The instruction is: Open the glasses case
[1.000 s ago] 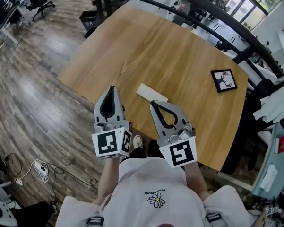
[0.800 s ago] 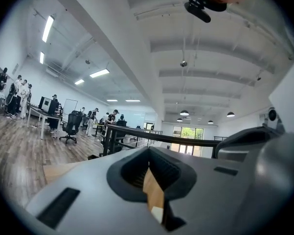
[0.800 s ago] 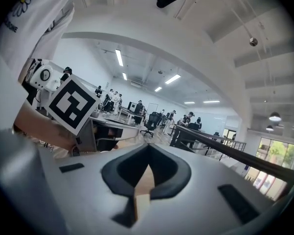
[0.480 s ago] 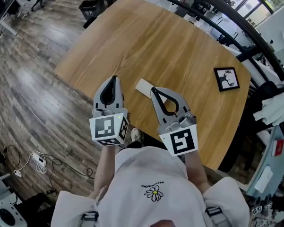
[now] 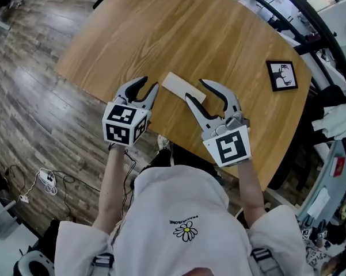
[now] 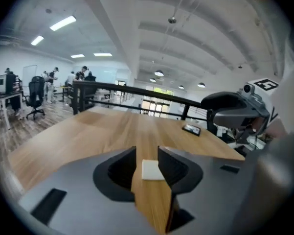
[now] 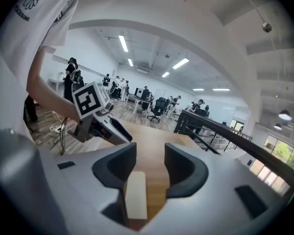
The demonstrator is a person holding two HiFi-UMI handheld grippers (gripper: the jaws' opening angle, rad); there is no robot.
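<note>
A flat white glasses case [image 5: 183,87] lies shut on the wooden table [image 5: 178,33] near its front edge. My left gripper [image 5: 149,84] is at the case's left end, and its jaws are opening with nothing pressed between them. In the left gripper view the case [image 6: 151,170] shows through the gap just ahead of the left gripper [image 6: 147,155]. My right gripper [image 5: 195,89] is at the case's right end with its jaws also opening. In the right gripper view the case [image 7: 135,195] lies low by the left jaw of the right gripper [image 7: 150,153], untouched by the pads.
A black-framed picture [image 5: 281,75] lies flat at the table's far right. A dark railing [image 5: 276,4] runs behind the table, with wood floor [image 5: 29,68] to the left. The table's front edge is just under both grippers.
Both grippers came down and forward to the case's two ends. Their jaws, shut before, now stand apart. The left gripper tipped down more steeply.
</note>
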